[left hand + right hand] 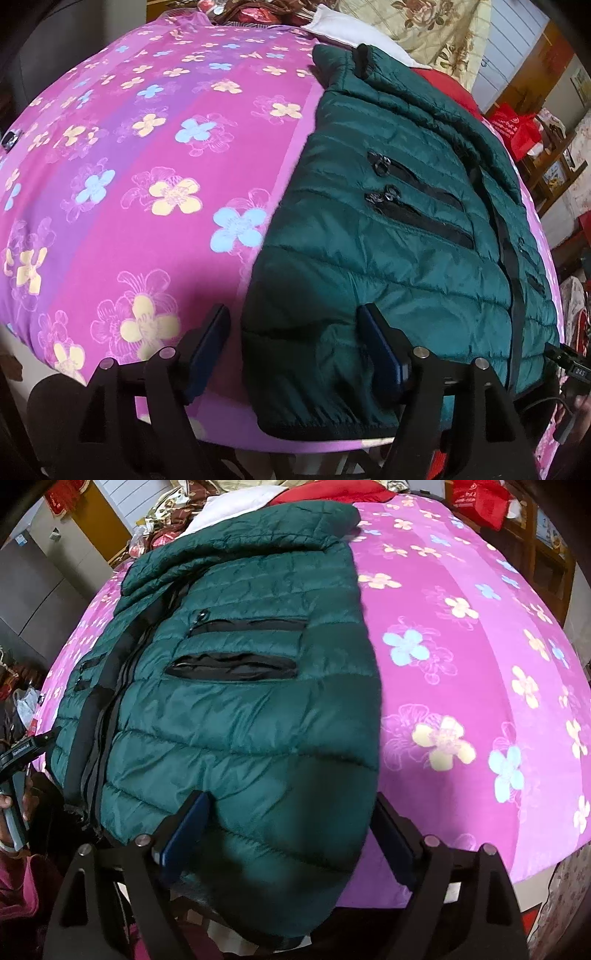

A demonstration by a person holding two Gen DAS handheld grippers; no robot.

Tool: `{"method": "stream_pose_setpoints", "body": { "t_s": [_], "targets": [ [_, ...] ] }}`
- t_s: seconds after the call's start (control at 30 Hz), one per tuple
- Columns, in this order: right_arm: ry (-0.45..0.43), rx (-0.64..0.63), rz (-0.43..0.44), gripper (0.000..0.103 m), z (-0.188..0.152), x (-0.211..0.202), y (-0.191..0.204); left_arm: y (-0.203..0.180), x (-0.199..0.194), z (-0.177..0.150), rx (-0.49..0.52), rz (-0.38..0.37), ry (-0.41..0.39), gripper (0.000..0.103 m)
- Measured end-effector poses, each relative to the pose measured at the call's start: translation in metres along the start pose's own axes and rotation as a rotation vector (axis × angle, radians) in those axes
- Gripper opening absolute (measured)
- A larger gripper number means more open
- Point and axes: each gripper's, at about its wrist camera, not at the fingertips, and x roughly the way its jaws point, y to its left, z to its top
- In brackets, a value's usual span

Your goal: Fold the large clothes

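Jacket (399,236) lies flat on the flowered bed sheet (147,155), sides folded inward (pockets up) — both grippers, left (295,350) and right (291,834), jaws wide, straddle its near hem, probably for the next fold.

A dark green quilted jacket (399,236) lies flat on the bed, apparently folded lengthwise, black pocket zips facing up.

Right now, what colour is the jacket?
Dark green jacket, quilted, with black zips; clearest in the right wrist view.
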Motion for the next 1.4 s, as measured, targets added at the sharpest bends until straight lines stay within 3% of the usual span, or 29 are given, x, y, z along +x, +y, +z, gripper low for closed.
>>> {"method": "stream_pose_setpoints", "body": {
  "t_s": [0.23,0.3,0.33,0.43,0.47,0.57,0.9,1.17,1.4],
  "targets": [
    [-0.017,-0.019,0.020,0.090,-0.003,0.002,0.006,-0.008,0.000,-0.005,0.032,-0.006,0.012,0.054],
    [-0.025,-0.027,0.042,0.088,-0.004,0.001,0.007,-0.010,-0.001,-0.006,0.038,-0.027,-0.001,0.042],
    [-0.036,-0.040,0.045,0.085,-0.005,0.001,0.009,-0.013,-0.002,-0.007,0.047,-0.030,-0.005,0.031],
    [-0.071,-0.088,0.014,0.053,-0.006,-0.003,0.013,-0.024,-0.010,-0.008,0.109,0.010,-0.043,0.004],
    [-0.093,-0.101,0.009,0.043,-0.005,-0.007,0.015,-0.027,-0.015,-0.008,0.125,0.031,-0.066,0.000],
    [-0.144,-0.133,0.005,0.028,0.000,-0.023,0.019,-0.027,-0.031,-0.001,0.111,0.014,-0.128,0.000],
    [-0.322,-0.156,0.014,0.026,0.043,-0.070,0.023,-0.048,-0.084,0.048,0.099,0.004,-0.349,0.000],
    [-0.435,-0.111,-0.029,0.026,0.092,-0.087,0.020,-0.068,-0.096,0.102,0.060,0.019,-0.451,0.000],
    [-0.481,-0.074,-0.068,0.026,0.144,-0.085,0.013,-0.085,-0.082,0.144,0.041,0.065,-0.490,0.000]
  ]
}}
